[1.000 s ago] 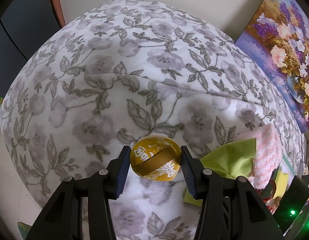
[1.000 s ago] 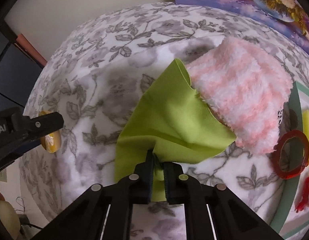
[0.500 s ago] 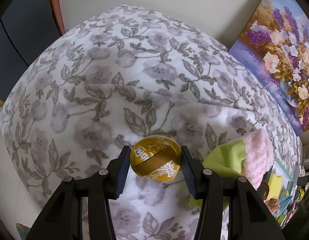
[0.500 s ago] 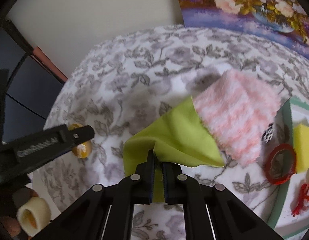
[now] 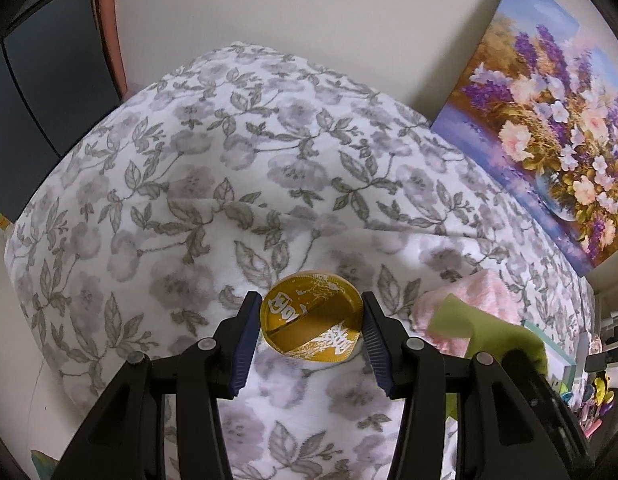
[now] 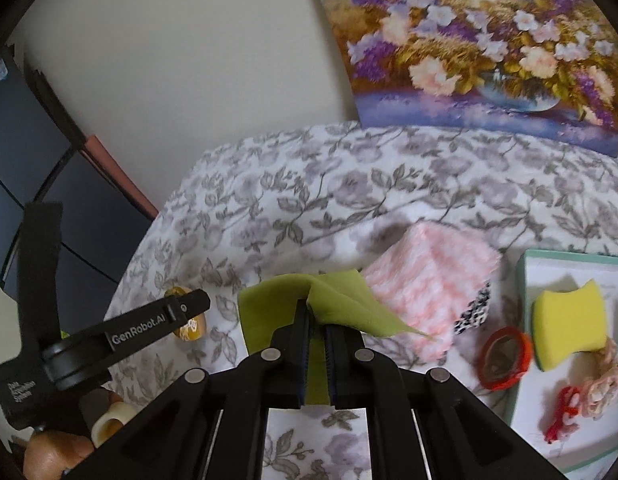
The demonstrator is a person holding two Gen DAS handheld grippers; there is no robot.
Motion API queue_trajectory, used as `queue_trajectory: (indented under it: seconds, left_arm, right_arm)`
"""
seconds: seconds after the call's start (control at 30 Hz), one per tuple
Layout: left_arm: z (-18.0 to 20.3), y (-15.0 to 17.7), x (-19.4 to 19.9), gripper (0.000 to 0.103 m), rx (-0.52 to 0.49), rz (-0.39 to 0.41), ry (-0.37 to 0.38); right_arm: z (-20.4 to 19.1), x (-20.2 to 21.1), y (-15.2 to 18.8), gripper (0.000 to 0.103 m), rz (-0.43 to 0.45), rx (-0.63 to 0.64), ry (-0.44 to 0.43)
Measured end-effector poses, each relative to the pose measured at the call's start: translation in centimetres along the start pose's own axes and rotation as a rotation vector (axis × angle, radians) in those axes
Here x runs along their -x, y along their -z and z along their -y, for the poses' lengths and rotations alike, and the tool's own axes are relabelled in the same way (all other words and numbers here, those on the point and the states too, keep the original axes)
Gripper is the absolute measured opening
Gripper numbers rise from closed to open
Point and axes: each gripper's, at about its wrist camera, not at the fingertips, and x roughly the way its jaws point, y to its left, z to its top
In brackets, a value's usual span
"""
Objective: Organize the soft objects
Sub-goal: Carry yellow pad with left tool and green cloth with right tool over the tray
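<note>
My left gripper [image 5: 311,314] is shut on a round gold foil disc [image 5: 313,316] and holds it above the floral blanket [image 5: 229,184]. My right gripper [image 6: 317,316] is shut on a green cloth [image 6: 341,300] and holds it lifted off the blanket; the cloth drapes over the fingers. The cloth also shows at the right of the left wrist view [image 5: 489,328]. A folded pink and white fluffy towel [image 6: 429,276] lies on the blanket just behind the cloth. The left gripper and gold disc [image 6: 189,320] show at the left of the right wrist view.
A white tray with a teal rim [image 6: 521,280] at the right holds a yellow sponge [image 6: 569,320], a pink flower and a red item. A red ring [image 6: 505,356] lies beside it. A flower painting [image 6: 481,40] leans on the wall.
The right gripper has lifted the green cloth up off the blanket and pulled back from the pink towel. The left gripper has risen with the gold disc still held.
</note>
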Motion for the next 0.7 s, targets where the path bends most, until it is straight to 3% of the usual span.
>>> queue_trajectory:
  seconds: [0.37,0.7]
  left_arm:
    - [5.0,1.4,1.7,0.051,-0.084,0.027,0.022]
    - [10.5,3.7,3.0,0.051,-0.183,0.046,0.045]
  right_arm:
    - [3.6,3.7,-0.7,0.007,0.063,-0.058,0.024]
    - [9.2,8.2,-0.7,0.007,0.138,-0.153,0.062]
